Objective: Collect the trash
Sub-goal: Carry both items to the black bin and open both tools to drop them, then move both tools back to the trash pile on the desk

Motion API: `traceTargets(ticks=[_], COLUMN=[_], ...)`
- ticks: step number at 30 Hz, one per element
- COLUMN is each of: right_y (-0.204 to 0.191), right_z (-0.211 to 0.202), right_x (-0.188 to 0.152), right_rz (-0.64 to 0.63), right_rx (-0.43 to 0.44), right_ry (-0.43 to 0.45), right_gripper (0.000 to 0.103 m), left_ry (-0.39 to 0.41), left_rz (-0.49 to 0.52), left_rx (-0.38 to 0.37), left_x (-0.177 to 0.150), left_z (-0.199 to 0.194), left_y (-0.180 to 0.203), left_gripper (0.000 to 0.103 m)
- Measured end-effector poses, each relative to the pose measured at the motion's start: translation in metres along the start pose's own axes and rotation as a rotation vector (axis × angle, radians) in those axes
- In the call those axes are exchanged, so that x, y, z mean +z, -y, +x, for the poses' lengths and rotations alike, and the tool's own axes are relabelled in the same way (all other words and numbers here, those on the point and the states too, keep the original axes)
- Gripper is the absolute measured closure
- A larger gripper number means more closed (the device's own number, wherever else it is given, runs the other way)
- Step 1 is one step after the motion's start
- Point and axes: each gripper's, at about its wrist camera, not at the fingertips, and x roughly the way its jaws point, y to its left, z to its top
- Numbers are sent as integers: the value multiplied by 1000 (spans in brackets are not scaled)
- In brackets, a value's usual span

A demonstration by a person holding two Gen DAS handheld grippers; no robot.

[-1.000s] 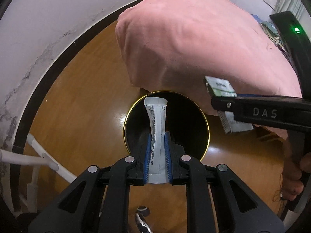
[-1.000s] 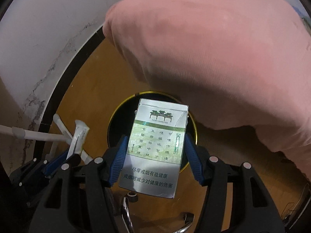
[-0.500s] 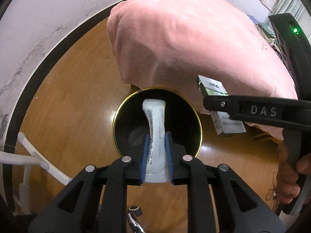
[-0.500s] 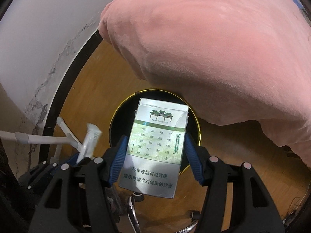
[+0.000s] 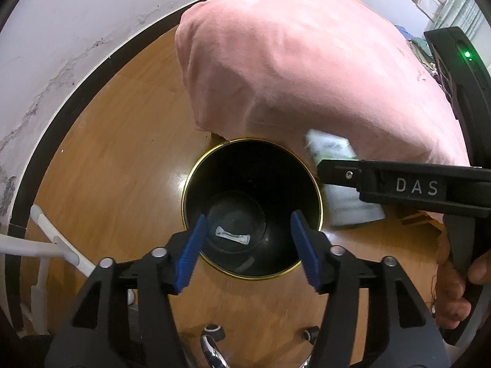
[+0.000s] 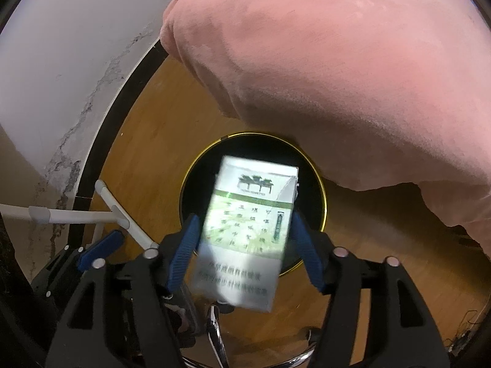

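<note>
A black bin with a gold rim (image 5: 196, 168) (image 6: 322, 196) stands on the wooden floor. My left gripper (image 5: 248, 245) is open and empty above the bin's near edge. A white sachet (image 5: 233, 236) lies on the bin's bottom. My right gripper (image 6: 242, 245) is open above the bin. The green and white cigarette pack (image 6: 248, 227) sits loose and blurred between its spread fingers, tilted. In the left wrist view the pack (image 5: 334, 159) shows beside the bin's right rim, under the right gripper's black finger (image 5: 399, 184).
A pink blanket (image 5: 307, 70) (image 6: 337, 67) hangs over the bin's far side. A white pipe frame (image 5: 46, 242) (image 6: 92, 211) stands at the left by the wall. Chrome chair legs (image 5: 211, 346) are below the grippers.
My left gripper opened and the white sachet fell to the bin's bottom. My right gripper opened and the cigarette pack came loose and tilted.
</note>
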Motion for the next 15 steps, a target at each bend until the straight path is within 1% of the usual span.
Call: traceTargets(ticks=[1,3,5,8,9,10,11,13,15], right_y=[0,0,2,1,0,-2,-5,-10,-14], right_z=[-1,-3,-6,-12,-15,-19,-26,-43,-66], right_x=[0,1,2,1,0,0,0,2,3], right_rz=[0,4,11,-1,-11,-24,-45,-81,-114], right_rx=[-2,0,0,-19,-30,-41,-56,-78,-99], right_ry=[6,16,22,39,46,54,70,107,164], right_gripper=[26,25,25,24,23,20,19,16,12], left_ry=[2,8,13,17,22,27,35,85,120], left_rz=[1,3,5,8,19,31,43,69,88], left_rx=[0,3,8,16,18,24,28,29,28], left_x=[0,-1,-2,-4,-4,-4,-3,0,2], left_z=[-1,-2,-4,-8,-11,-16,-21,-45,-66], left_y=[0,0,0,2,4,8,11,21,27], left_gripper=[41,37,35,31,27,23,21,10,10])
